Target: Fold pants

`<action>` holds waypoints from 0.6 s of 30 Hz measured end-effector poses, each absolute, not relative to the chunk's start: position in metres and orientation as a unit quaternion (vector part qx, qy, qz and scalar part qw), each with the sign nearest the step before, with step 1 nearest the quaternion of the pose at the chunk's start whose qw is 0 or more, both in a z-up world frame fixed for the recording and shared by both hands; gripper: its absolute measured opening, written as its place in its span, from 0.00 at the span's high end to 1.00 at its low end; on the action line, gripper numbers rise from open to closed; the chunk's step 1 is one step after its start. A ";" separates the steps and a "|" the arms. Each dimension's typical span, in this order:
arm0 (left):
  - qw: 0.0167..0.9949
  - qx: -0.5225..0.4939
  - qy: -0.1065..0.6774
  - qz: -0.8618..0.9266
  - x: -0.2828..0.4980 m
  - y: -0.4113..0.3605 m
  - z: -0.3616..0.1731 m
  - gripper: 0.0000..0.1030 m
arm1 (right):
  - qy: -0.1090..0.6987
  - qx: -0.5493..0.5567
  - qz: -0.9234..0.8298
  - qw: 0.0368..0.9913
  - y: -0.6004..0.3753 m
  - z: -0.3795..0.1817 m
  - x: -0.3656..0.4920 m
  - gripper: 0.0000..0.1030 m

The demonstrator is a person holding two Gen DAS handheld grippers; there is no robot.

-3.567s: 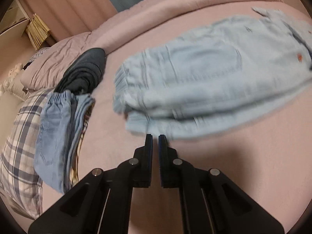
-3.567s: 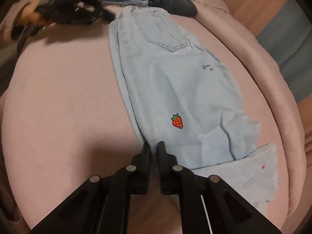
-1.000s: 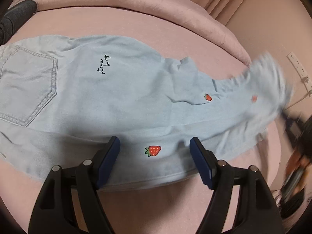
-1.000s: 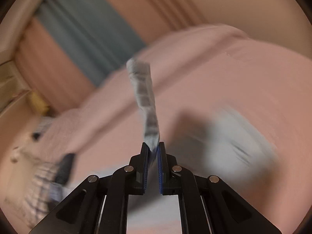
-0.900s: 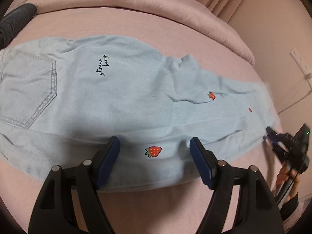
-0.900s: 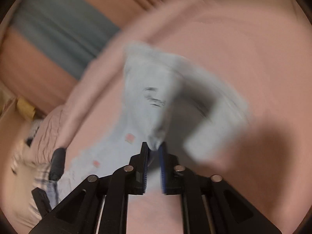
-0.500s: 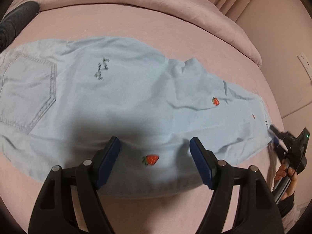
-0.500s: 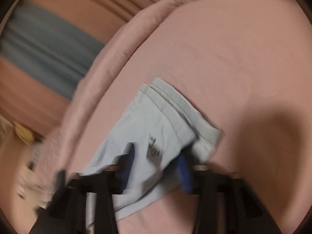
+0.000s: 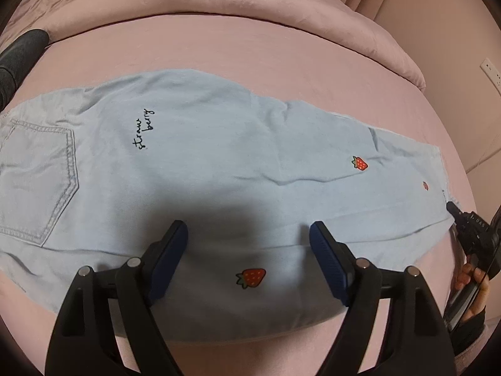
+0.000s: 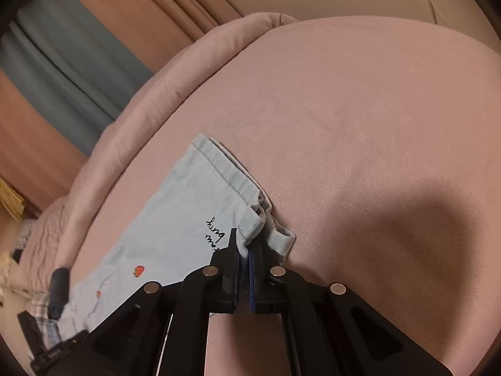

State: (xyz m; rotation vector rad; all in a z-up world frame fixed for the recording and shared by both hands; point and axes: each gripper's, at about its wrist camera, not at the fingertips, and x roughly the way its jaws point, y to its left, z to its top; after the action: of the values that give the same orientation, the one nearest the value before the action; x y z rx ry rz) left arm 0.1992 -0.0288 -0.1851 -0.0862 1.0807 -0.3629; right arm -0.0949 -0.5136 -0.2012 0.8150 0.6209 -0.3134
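Note:
Light blue pants point(image 9: 203, 156) with strawberry patches and "strawberry" script lie flat and lengthwise on the pink bed point(image 9: 281, 72), back pocket at the left. My left gripper point(image 9: 247, 228) hovers over their near edge. Its jaws are opening; a strawberry patch point(image 9: 252, 277) shows between them and the pads touch no cloth. At the far right end, my right gripper point(image 9: 451, 206) is shut on the hem corner. In the right wrist view that gripper point(image 10: 245, 241) pinches the bunched hem of the pants point(image 10: 188, 206), low on the bed.
A rolled pink duvet point(image 9: 250, 9) runs along the far side of the bed. A dark garment point(image 9: 18, 50) lies at the left edge. A person's hand point(image 9: 472, 285) holds the right gripper. A wall socket point(image 9: 491, 72) and a blue curtain point(image 10: 62, 62) stand beyond the bed.
The right gripper has swung the leg end down from the air onto the bed, and the pants now lie flat. The left gripper has drawn back a little and its jaws stand slightly wider.

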 end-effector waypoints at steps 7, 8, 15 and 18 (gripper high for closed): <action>0.869 -0.048 0.464 -0.165 0.183 0.004 -0.152 0.16 | 0.295 0.221 -0.261 0.892 -0.483 -0.133 -0.105 0.62; 0.874 -0.046 0.456 -0.162 0.184 0.008 -0.149 0.16 | 0.291 0.200 -0.246 0.903 -0.474 -0.124 -0.098 0.61; 0.861 -0.039 0.492 -0.125 0.215 0.018 -0.186 0.16 | 0.399 0.136 0.037 0.906 -0.375 -0.145 0.028 0.73; 0.873 -0.007 0.476 -0.105 0.226 0.017 -0.198 0.15 | 0.439 0.110 0.018 0.892 -0.366 -0.173 0.069 0.83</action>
State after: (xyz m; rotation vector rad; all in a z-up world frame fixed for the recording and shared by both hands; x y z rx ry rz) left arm 0.2264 0.0175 -0.1981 -0.0139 0.9934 -0.2203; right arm 0.0694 -0.3660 -0.1733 0.2277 0.9104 0.0378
